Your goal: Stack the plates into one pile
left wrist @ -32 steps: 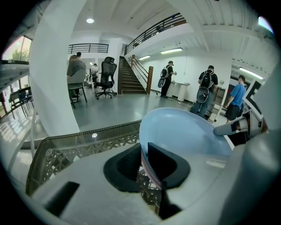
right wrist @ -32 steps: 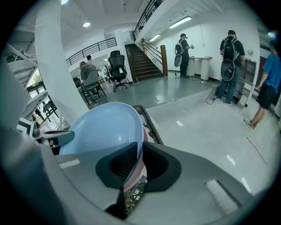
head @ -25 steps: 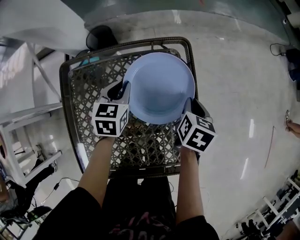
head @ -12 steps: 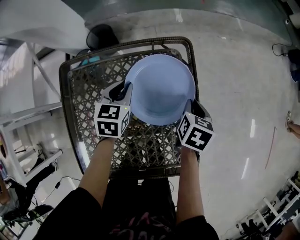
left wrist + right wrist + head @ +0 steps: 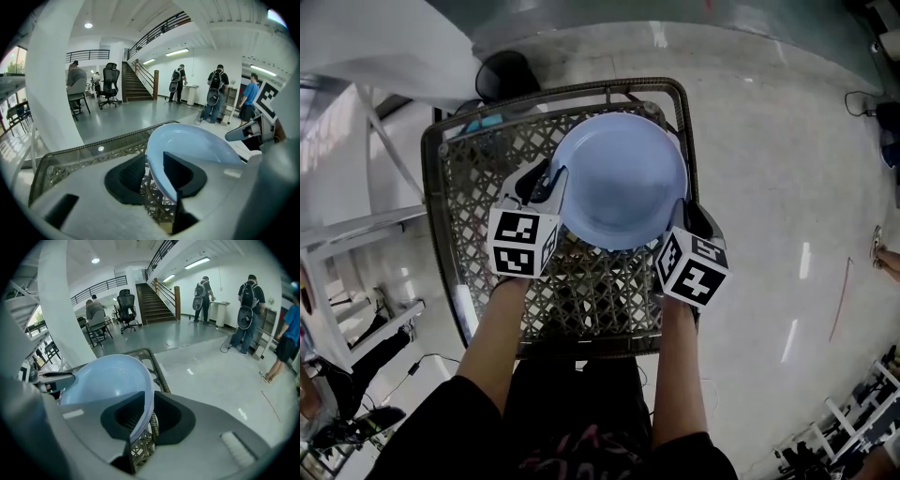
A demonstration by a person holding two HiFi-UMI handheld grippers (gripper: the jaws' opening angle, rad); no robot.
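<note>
A light blue plate (image 5: 619, 178) lies level over the woven metal table (image 5: 441, 234); whether other plates lie under it is hidden. My left gripper (image 5: 546, 178) stands at its left rim. In the left gripper view the plate (image 5: 187, 140) has its rim between the jaws of that gripper (image 5: 154, 173), which are opening, with a gap at the left pad. My right gripper (image 5: 686, 211) is at the right front rim. In the right gripper view the plate (image 5: 108, 380) has its rim still pinched in the narrow slot of that gripper (image 5: 149, 413), whose jaws are opening.
The table is small, and its raised rim runs close behind the plate. A black round bin (image 5: 504, 73) stands on the floor beyond the table's far left corner. White frames (image 5: 356, 234) are at the left, and people stand far off in the hall.
The plate has sunk a little toward the table and looks slightly smaller. The left gripper's jaws have spread away from the rim. Both hands have barely shifted.
</note>
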